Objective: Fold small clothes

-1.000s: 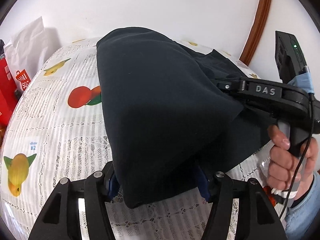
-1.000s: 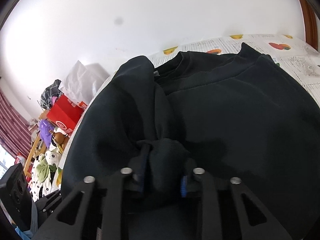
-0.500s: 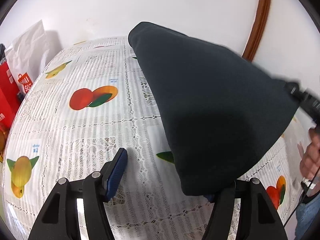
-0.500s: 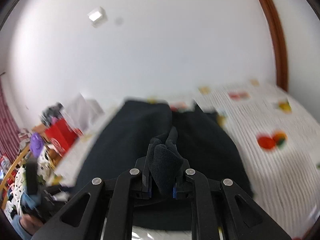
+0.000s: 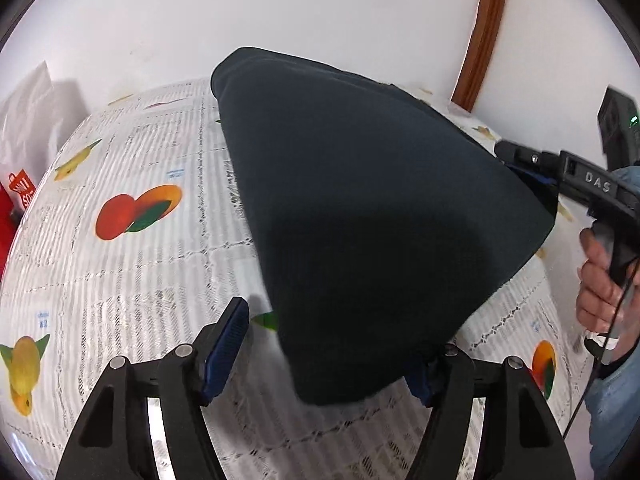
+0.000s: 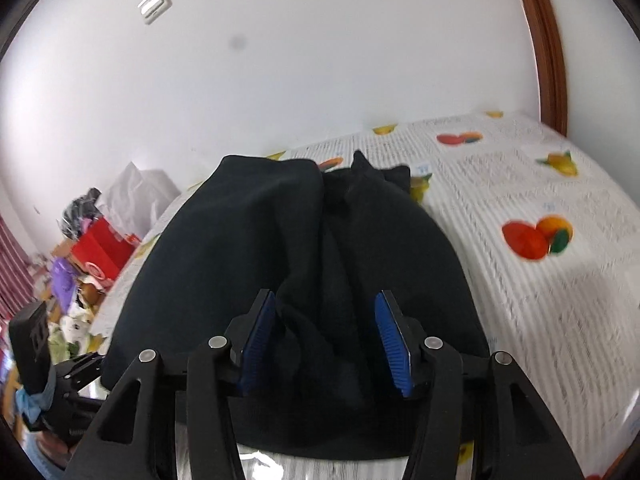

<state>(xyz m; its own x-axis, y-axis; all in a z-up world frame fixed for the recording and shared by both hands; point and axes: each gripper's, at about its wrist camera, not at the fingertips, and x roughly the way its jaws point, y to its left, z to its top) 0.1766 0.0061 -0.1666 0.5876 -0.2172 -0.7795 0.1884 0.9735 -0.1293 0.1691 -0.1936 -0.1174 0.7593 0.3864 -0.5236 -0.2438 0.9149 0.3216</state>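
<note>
Nearest the right wrist camera, the right gripper (image 6: 324,332) has its blue ribbed pads spread and parting further, with a bunched ridge of the dark sweatshirt (image 6: 296,248) rising between them but neither pad pressing it. The left gripper (image 5: 332,344) is likewise widening: its left pad (image 5: 226,346) stands clear over bare cloth, while the sweatshirt's (image 5: 372,216) lower corner droops over the right one, so nothing is pinched. The garment lies folded lengthwise on the table, a thick, matte, near-black knit with soft rounded edges, its collar end pointing away from the right gripper. Around it the tablecloth (image 5: 132,280) is white lace-patterned plastic printed with fruit, with open surface left of the left gripper and to the right of the right one. Beyond the table's far edge stand a plain white wall (image 6: 320,60) and a brown wooden door frame (image 5: 482,32).
</note>
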